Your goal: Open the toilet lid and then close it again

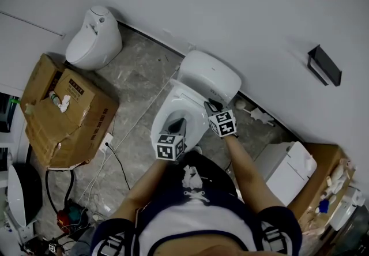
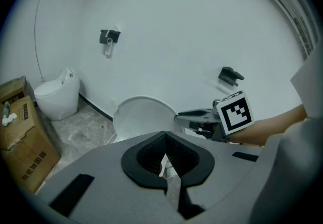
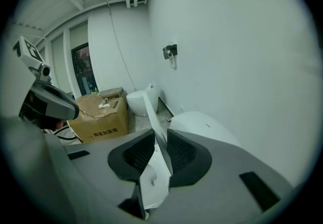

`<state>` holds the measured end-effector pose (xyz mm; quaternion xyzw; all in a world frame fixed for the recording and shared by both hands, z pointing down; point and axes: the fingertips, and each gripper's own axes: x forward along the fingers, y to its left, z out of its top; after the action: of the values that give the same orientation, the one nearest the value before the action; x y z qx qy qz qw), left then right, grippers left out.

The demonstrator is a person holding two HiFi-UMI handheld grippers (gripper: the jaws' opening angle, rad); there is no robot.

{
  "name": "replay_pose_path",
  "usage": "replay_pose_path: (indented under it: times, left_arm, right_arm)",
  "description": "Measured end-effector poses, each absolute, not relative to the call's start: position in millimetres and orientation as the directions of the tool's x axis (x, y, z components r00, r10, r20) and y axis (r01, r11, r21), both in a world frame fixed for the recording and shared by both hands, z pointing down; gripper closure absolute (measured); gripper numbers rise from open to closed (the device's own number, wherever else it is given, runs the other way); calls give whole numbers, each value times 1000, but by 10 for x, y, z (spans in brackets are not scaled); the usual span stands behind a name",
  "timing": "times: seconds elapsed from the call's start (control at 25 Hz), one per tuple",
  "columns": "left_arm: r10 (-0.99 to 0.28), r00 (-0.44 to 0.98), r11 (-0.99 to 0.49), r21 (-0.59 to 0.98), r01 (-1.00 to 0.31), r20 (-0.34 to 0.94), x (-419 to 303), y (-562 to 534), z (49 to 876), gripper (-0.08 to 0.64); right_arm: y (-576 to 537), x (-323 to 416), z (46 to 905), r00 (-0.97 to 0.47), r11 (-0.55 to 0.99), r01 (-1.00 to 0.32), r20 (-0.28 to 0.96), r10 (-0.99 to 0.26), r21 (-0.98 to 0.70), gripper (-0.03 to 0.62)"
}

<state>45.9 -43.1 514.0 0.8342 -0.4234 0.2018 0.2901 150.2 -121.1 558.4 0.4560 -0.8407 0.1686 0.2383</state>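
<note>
Down on the grey floor (image 1: pixel 141 76), hard against the wall, the head view gives me the toilet (image 1: pixel 199 96) in the middle of the picture. My left gripper (image 1: pixel 179 125) hangs over the front of the bowl, and my right gripper (image 1: pixel 212 106) sits at the bowl's right side, up near the back. Off to the left along the same wall stands a second toilet (image 1: pixel 92 38), with a torn cardboard box (image 1: pixel 66 113) just in front of it. A black holder (image 1: pixel 324 66) is fixed on the wall to the right.

Over to the left gripper view: the tongs are clenched tight with nothing caught in them. Past them I see the lid (image 2: pixel 144 117) raised off the bowl, its round white face turned toward me. The right gripper's tips come in from the right and meet the lid's right edge.

Now the right gripper view: the tongs are clamped on the lid, which I'm seeing edge-on, a thin white panel running up and away between the two pads. The toilet's rounded white back lies just to its right. The box and the second toilet show beyond it, near the wall.
</note>
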Motion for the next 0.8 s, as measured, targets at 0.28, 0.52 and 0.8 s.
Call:
replay_pose_path:
  times: [0.28,0.52,0.8]
  left_arm:
    - [-574,558,-466,322,-824,599,428,-308,5236,554]
    - [-564,576,-409,406,-817,592,409,-296,5301,554]
    - [-562,595,-359,478,-802,575,369,-307,5336,554]
  right_arm:
    - [-1042,1364,5616,-496,561,-826,546,-675,-56,535]
    - [-866,1203,5631,-523,603,-796,544,-656,-39,534]
    - [-721,1105,5683,-538,626,-779,552,-637,-36,532]
